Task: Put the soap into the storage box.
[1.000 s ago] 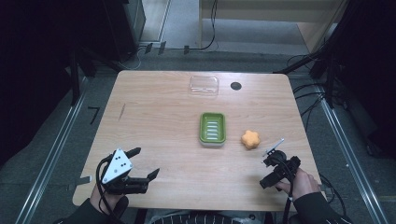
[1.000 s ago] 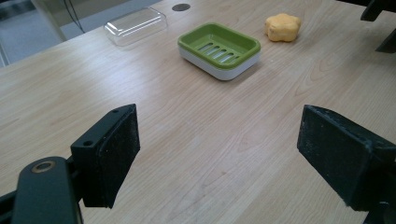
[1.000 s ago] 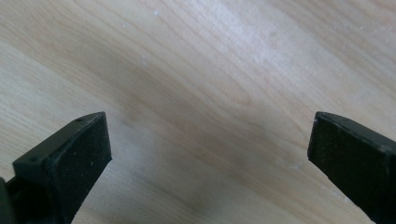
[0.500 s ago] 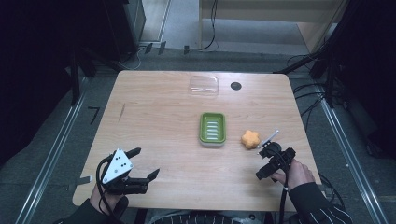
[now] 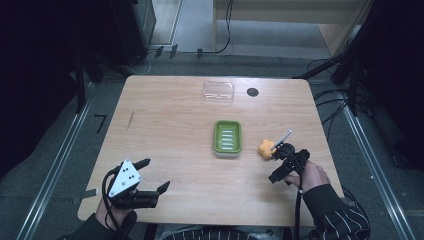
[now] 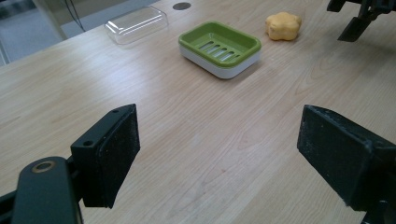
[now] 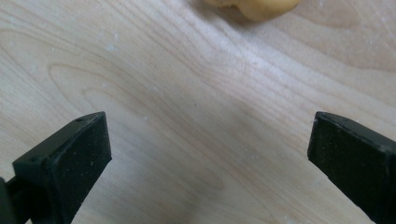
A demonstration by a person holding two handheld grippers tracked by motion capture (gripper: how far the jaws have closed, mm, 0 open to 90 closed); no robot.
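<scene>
- Two grippers are over the wooden table (image 5: 165, 125), and both have their jaws spread wide with nothing between them.
- On the high view, the right gripper (image 5: 281, 161) is at about 4 o'clock from the table centre, and the orange soap (image 5: 266, 148) lies just beside it, at 10 o'clock from its tips.
- On the right gripper view, the soap (image 7: 254, 6) shows at the top edge, at 12 o'clock, and bare wood lies between the two jaws; whether a jaw touches the soap I cannot tell.
- The green soap dish (image 5: 227, 138) stands near the centre, at 9 o'clock from the soap, close to it but apart.
- One clear lid (image 5: 218, 91) rests near the far edge at 12 o'clock, with a small black hole (image 5: 252, 92) just beside it at 3 o'clock.
- The left gripper (image 5: 148, 175) is near the front edge at 7 o'clock, well apart from the dish.
- Much free wood stays on the left half, and also between the left gripper and the dish (image 6: 219, 46).
</scene>
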